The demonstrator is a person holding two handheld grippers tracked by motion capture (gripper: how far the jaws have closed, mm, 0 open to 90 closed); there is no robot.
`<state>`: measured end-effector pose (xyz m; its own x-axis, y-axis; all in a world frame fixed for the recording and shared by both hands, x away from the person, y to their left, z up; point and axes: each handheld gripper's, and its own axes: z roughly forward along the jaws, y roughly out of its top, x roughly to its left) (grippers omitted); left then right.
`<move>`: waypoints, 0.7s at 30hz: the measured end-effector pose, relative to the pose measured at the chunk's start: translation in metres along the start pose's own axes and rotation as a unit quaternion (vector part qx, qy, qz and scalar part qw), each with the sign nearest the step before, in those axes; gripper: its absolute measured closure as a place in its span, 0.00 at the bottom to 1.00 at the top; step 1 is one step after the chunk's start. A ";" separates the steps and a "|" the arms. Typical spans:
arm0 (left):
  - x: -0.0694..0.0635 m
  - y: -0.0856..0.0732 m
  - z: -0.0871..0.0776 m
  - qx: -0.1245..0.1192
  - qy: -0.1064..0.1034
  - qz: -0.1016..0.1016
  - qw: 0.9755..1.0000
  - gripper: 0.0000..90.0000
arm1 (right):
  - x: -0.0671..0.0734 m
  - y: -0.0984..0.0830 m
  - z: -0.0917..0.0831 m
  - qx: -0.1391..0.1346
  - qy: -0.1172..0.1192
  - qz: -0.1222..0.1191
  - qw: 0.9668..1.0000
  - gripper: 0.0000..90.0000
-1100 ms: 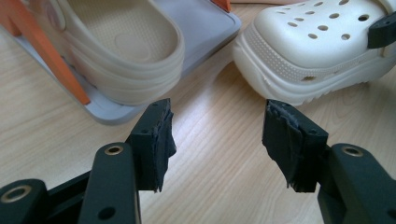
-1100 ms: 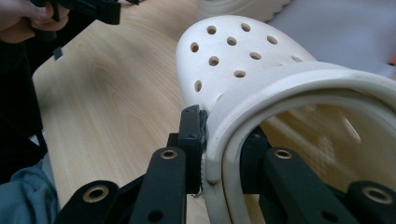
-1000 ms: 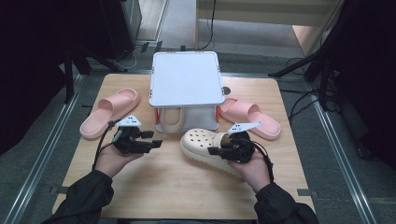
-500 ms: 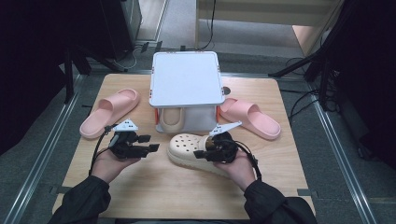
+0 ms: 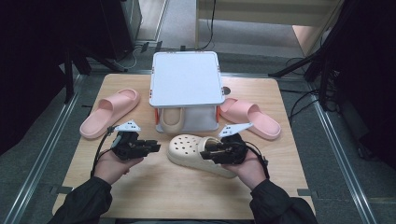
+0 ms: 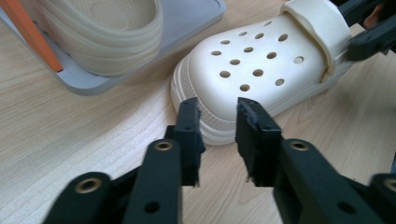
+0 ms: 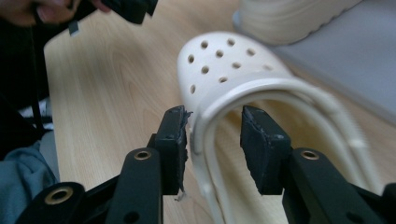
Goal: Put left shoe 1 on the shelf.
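The cream clog [image 5: 198, 151] lay on its sole on the wooden table [image 5: 187, 196], just in front of the grey-white lidded box [image 5: 186, 79], its toe pointing toward my left and its heel toward my right. It was a pale, matte, foam-looking shoe with a rounded toe cap dotted with small round holes, a thick ridged sole edge, and a broad strap folded forward over the top of the opening. A second shoe of the same cream colour [image 5: 171, 120] sat on the low shelf under the box lid, right behind the clog.

My right gripper [image 5: 215, 151] was at the clog's heel end, in front of the box's right corner. In the right gripper view its jaws had just been opening: the clog's side wall and strap stood between them, close against one pad and clear of the other, so the grip was loose rather than clamped.

My left gripper [image 5: 150, 147] was just left of the clog's toe, in front of the box's left corner. Its jaws had just been closing to a narrow gap, and in the left gripper view the pads [image 6: 189, 126] sat right at the clog's sole rim with nothing caught between them.

A pink slide [image 5: 110, 112] lay left of the box and another pink slide [image 5: 251, 117] right of it.
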<state>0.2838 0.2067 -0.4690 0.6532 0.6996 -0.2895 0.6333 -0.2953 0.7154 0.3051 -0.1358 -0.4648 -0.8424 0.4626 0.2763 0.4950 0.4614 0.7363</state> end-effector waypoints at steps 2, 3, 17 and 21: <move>-0.003 0.000 0.002 0.001 -0.008 0.002 1.000 0.85 | -0.005 -0.001 -0.011 -0.021 0.005 0.009 1.000 0.73; -0.004 -0.001 0.004 0.000 -0.008 0.005 1.000 0.87 | -0.007 -0.002 -0.015 -0.026 0.007 0.016 1.000 0.77; -0.027 -0.008 0.025 0.001 -0.014 0.016 1.000 0.93 | -0.057 0.005 -0.013 -0.036 -0.064 0.039 0.997 1.00; -0.030 -0.011 0.030 0.003 -0.010 0.023 1.000 0.92 | -0.066 0.008 -0.005 -0.030 -0.057 0.049 0.997 1.00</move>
<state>0.2696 0.1695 -0.4869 0.6894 0.6724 -0.2695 0.6052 -0.3303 0.7243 0.3638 -0.1668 -0.4745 -0.7590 0.5877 0.2801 0.5576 0.3648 0.7456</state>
